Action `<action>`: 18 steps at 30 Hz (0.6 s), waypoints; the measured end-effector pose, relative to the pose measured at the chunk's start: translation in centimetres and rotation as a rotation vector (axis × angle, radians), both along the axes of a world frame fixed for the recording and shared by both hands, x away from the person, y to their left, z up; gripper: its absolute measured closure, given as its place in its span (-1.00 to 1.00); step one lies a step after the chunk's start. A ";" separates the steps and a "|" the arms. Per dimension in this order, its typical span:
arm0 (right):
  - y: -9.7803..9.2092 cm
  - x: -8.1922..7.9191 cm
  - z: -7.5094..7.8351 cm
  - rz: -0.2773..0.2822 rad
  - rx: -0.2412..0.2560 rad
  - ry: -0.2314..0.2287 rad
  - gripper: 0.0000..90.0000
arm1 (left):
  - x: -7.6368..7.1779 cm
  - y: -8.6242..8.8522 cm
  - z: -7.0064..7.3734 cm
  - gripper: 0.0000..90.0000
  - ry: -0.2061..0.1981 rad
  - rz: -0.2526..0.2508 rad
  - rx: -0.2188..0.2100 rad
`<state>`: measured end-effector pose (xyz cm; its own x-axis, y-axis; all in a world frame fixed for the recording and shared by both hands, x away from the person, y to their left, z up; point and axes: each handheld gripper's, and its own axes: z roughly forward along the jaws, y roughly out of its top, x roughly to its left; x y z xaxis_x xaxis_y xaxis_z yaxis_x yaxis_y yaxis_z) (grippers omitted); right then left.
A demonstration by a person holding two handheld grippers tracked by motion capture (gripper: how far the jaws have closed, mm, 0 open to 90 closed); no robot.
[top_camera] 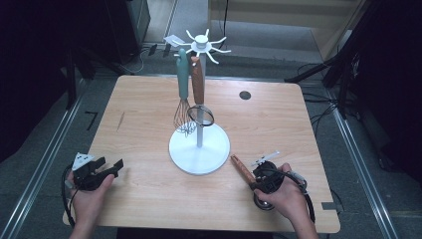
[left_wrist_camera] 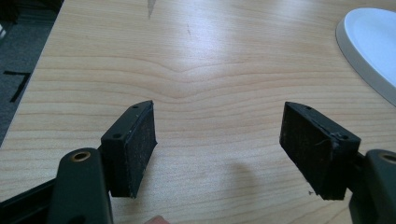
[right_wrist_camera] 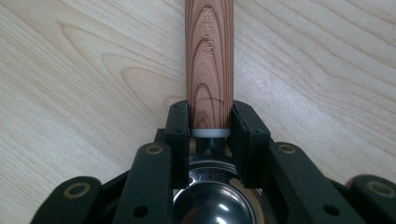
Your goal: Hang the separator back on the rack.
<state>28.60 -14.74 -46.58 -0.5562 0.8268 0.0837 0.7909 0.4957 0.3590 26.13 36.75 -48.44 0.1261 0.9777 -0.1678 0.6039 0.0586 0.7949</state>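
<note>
A light wooden table seen from above. In the lower right of the high view, a person's hand holds the right gripper, whose jaws are clamped on a wooden-handled ladle. The ladle lies on the table, its handle pointing toward the upper left of the frame, and its steel bowl sits under the hand near the table's front edge. In the right gripper view, the two black jaws press against both sides of the handle at its lower end, just above a white collar, and the shiny steel bowl shows at the bottom centre.

In the lower left of the high view, the other hand holds the left gripper just above the table, jaws spread wide with nothing between them. The left gripper view shows its pads far apart over bare wood.

At the centre of the high view stands a white utensil stand with a round base; a teal-handled whisk and a second wooden-handled utensil hang from its hooks.
</note>
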 end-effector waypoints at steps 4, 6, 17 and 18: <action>0.0 -0.2 0.2 -0.002 0.008 -0.022 0.60 | 0.0 0.0 0.0 -0.40 -0.002 -0.002 0.001; -0.1 -0.2 0.2 -0.018 0.022 -0.037 0.60 | 0.0 0.0 0.0 -0.43 -0.004 0.002 0.003; -0.5 -0.7 0.9 -0.048 0.132 -0.142 0.60 | -0.1 0.2 0.2 -0.66 -0.011 0.016 0.002; -0.5 -0.7 1.0 -0.048 0.143 -0.154 0.60 | -0.1 0.2 0.2 -0.68 -0.011 0.015 0.004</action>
<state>27.85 -15.27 -45.62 -0.5314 0.8387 0.1192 0.7428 0.3936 0.5416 25.98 36.91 -48.28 0.1135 0.9801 -0.1630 0.5940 0.0646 0.8019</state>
